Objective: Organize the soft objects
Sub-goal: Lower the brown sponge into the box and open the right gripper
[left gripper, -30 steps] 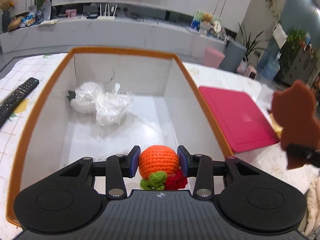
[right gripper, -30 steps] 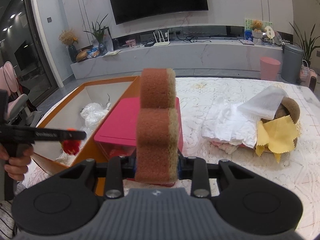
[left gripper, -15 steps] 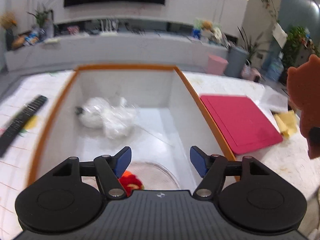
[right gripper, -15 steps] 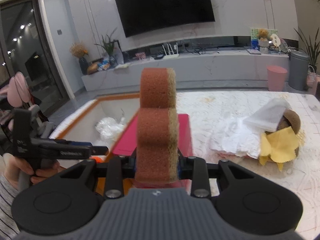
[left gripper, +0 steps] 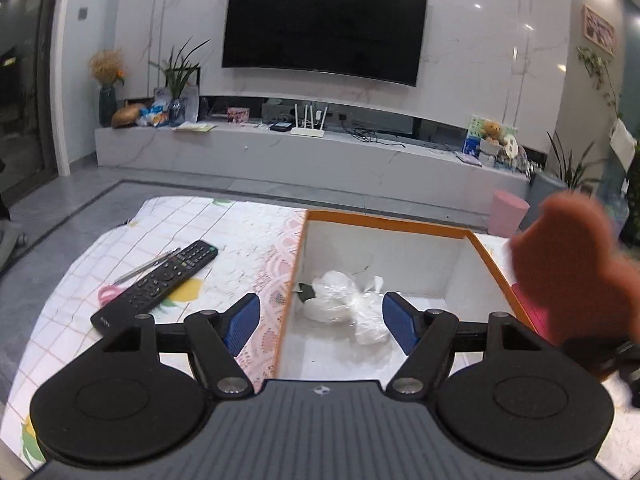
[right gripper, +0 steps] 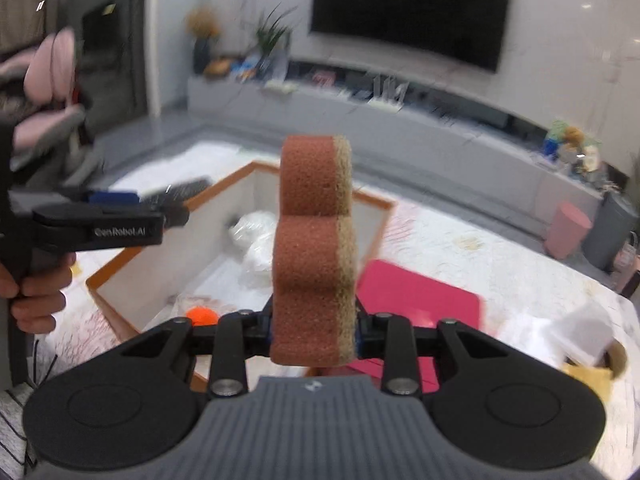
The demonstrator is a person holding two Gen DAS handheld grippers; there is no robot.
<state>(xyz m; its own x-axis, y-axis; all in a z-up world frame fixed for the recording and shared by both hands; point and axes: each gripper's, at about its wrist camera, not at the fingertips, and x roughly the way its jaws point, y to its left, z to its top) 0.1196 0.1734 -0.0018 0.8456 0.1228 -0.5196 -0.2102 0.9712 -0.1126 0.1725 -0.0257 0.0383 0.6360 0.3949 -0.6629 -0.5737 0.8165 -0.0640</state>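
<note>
Sponge (right gripper: 314, 256) fills the near middle of the right wrist view: a brown, lobed piece with a tan scouring side, standing upright with its lower end clamped between the jaws of the right gripper (right gripper: 315, 330). Just behind and left of those jaws, an orange ball (right gripper: 202, 315) lies on the floor of the box (right gripper: 132, 256), near its front corner. Farther in, a clear plastic bag (right gripper: 256, 246) sits crumpled on the white floor of the box. Beside the box on the right lies a pink lid (right gripper: 420, 300), flat on the table (right gripper: 460, 248). At the right edge, blurred, are white cloths (right gripper: 560, 332) and a yellow one (right gripper: 588, 376).

The left gripper (left gripper: 316, 322) hangs above the left wall of the box, jaws wide apart with nothing between them; one blue pad is over the tablecloth, the other over the box interior. In the right wrist view the same gripper (right gripper: 120, 208) reaches in from the left, held in a hand (right gripper: 36, 292). From the left wrist view the bag (left gripper: 348, 304) shows between the pads, and the sponge (left gripper: 572, 272) appears blurred at the right, above the orange rim of the box (left gripper: 384, 222). Left of the box, a remote (left gripper: 160, 284) lies on the table (left gripper: 240, 232), with pink-handled scissors (left gripper: 132, 280) partly under it. Beyond stand a grey console and a wall TV (left gripper: 324, 32).
</note>
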